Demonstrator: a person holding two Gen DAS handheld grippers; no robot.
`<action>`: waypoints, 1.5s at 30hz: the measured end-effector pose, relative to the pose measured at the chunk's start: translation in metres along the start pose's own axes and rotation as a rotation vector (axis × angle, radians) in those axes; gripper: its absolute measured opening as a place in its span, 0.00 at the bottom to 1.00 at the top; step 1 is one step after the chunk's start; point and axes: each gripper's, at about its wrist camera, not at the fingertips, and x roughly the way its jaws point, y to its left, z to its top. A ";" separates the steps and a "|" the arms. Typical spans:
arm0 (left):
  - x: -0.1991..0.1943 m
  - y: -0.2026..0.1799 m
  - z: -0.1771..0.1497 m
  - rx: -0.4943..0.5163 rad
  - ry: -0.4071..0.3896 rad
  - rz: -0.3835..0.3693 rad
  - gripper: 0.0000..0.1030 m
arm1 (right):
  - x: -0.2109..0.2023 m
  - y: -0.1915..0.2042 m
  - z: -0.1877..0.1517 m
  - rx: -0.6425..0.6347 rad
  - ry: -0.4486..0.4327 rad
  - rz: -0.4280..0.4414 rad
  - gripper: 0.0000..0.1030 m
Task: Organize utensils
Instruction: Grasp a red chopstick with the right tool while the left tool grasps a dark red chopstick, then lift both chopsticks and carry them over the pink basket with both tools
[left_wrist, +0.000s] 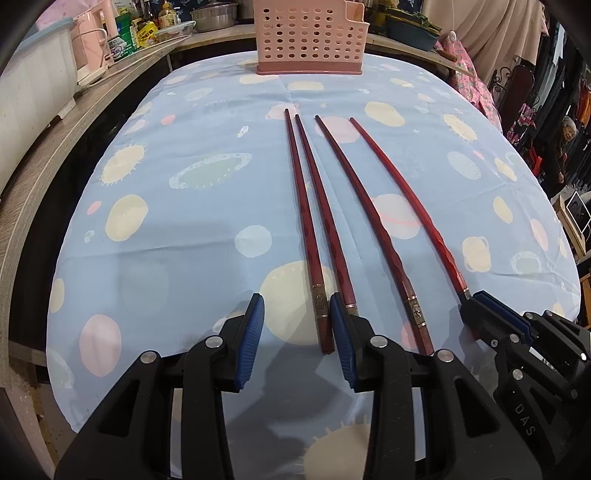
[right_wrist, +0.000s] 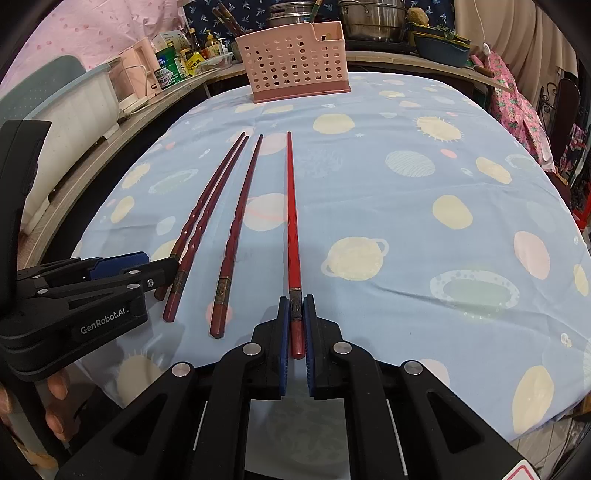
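Red lacquer is pinched at our right gripper (right_wrist: 295, 325): the blue pads sit tight on the butt end of the rightmost chopstick (right_wrist: 291, 221), its tip aimed at the pink basket (right_wrist: 295, 66) across the table. Our left gripper (left_wrist: 297, 339) gapes wide, holding nothing, one finger resting over the second stick's end, with the leftmost chopstick (left_wrist: 301, 206) lying between its fingers. "GenRobot.AI" reads on its side; "DAS" shows on the right one's body.
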 end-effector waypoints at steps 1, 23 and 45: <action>0.000 0.000 0.000 -0.001 0.001 0.001 0.33 | 0.000 0.000 0.000 0.000 0.000 0.000 0.07; -0.016 0.015 0.007 -0.042 -0.011 -0.008 0.07 | -0.008 0.003 0.004 0.003 -0.014 0.012 0.07; -0.092 0.034 0.062 -0.113 -0.182 -0.056 0.07 | -0.069 -0.009 0.081 0.046 -0.213 0.041 0.07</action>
